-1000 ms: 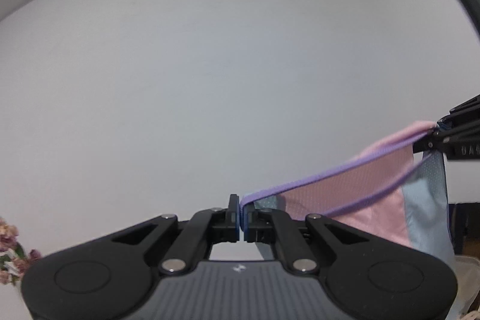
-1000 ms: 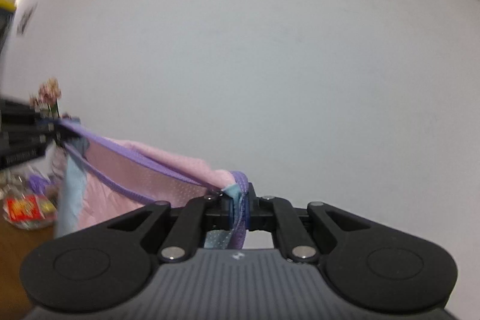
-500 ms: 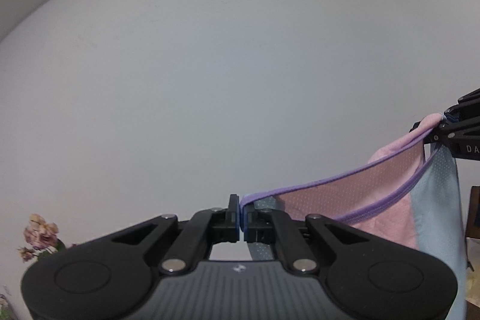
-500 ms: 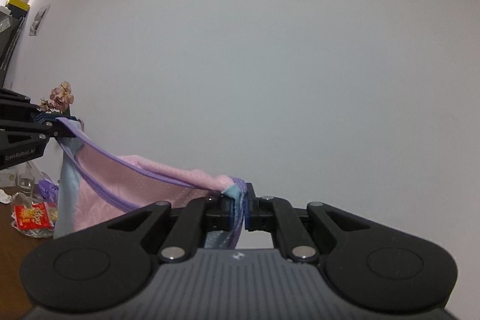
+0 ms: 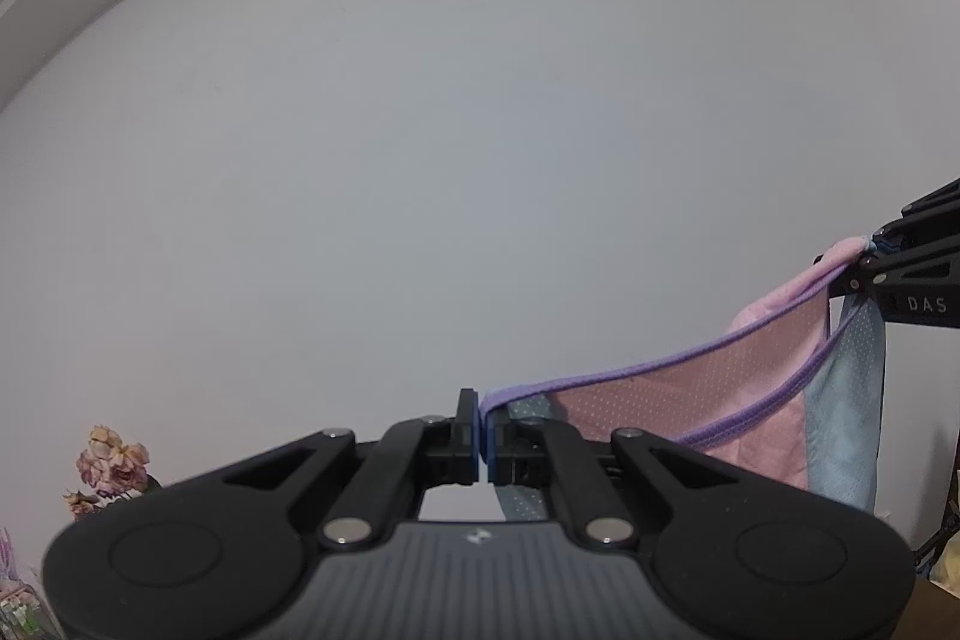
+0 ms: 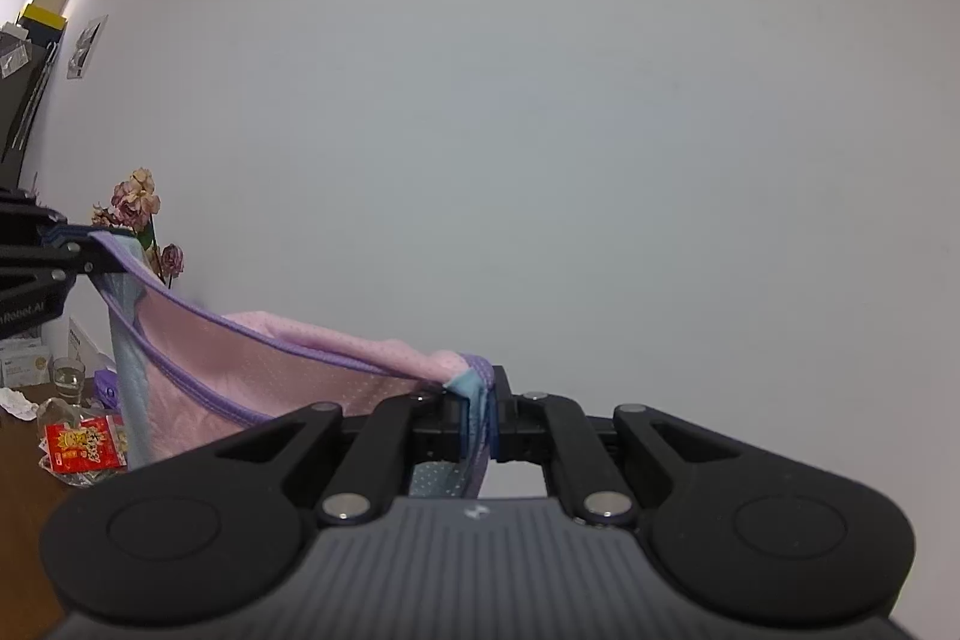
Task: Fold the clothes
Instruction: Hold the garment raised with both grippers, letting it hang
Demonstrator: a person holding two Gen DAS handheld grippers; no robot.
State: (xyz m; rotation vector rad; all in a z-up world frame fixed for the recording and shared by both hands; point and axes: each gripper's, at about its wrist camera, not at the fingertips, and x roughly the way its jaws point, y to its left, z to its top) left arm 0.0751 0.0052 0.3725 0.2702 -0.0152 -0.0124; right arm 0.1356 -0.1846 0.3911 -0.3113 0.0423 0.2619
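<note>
While my left gripper [image 5: 483,430] and right gripper [image 6: 480,421] each pinch one end, the garment [image 5: 750,400] hangs airborne between them, long axis from 9 to 3 o'clock, sagging toward 6.

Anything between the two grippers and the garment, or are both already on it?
Nothing visible. The left gripper and the right gripper each have jaws shut on an edge of the garment, which sags between them.

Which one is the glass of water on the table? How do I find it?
Look at the brown wooden table at the right wrist view's lower left. Near the wall stands a small clear drinking glass, behind the red snack packet. It alone is see-through and upright.
</note>
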